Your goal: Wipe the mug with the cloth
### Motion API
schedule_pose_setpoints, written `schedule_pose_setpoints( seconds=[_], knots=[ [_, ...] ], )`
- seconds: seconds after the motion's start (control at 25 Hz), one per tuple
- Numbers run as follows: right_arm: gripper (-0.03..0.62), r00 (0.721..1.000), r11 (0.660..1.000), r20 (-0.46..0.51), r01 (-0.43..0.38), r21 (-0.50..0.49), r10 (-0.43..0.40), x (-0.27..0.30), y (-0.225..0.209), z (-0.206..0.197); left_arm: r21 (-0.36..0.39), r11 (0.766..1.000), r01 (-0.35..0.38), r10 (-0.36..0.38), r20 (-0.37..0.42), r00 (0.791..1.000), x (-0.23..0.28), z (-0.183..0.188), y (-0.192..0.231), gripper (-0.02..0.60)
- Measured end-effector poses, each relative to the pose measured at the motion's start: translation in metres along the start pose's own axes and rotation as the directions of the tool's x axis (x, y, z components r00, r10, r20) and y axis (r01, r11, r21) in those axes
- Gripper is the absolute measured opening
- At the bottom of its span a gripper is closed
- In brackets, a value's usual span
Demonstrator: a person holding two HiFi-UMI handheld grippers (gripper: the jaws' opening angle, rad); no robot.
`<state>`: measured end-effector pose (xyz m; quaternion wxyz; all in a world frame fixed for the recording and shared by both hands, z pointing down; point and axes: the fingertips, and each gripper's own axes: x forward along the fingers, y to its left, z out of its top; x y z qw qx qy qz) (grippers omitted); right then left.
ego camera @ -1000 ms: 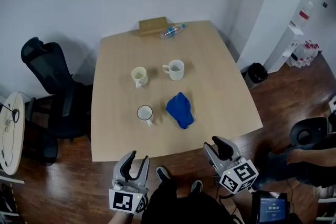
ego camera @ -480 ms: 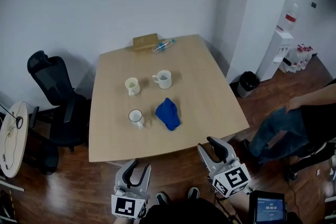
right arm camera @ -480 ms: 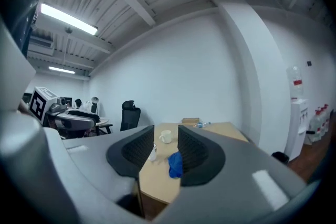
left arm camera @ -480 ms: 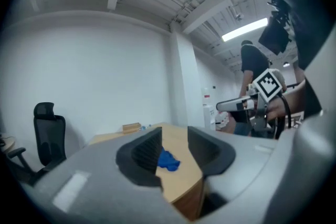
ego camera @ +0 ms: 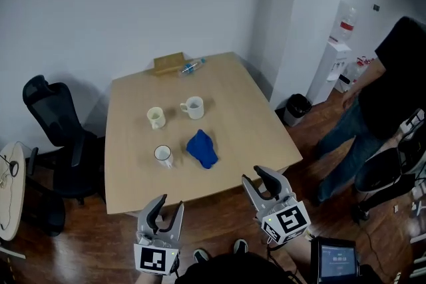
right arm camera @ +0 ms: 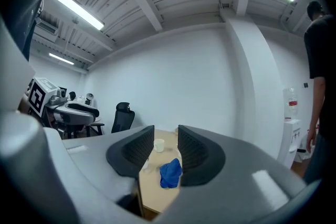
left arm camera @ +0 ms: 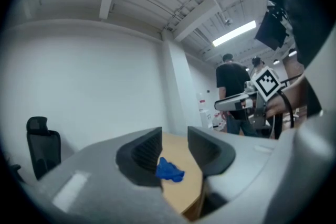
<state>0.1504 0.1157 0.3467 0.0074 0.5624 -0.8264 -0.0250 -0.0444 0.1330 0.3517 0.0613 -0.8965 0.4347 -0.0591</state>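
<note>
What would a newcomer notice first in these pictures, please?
The blue cloth lies crumpled on the table, three mugs left of and behind it. The left hand-held gripper and right hand-held gripper hang open and empty before the table's near edge. A person in black stands at right.

We see a matt, pale wood surface (ego camera: 239, 116) over a dark, glossy wood floor (ego camera: 86, 236). The blue cloth (ego camera: 202, 148) looks soft and crumpled, and the near mug (ego camera: 163, 155) smooth and shiny. The left tongs (ego camera: 169, 203) and right tongs (ego camera: 251, 174) look like matt grey plastic, ribbed inside.
</note>
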Motion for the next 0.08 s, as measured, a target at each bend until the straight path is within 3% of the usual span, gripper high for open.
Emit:
schedule_pose_setpoints(
  seconds=[0.08],
  knots=[
    [0.14,1.0,1.0,0.016,-0.005,-0.016,0.006,0.007,-0.0007,0.0071,0.006,1.0,-0.001,0.001,0.0,1.0,0.0048,0.0019,0.0044,0.155]
  ],
)
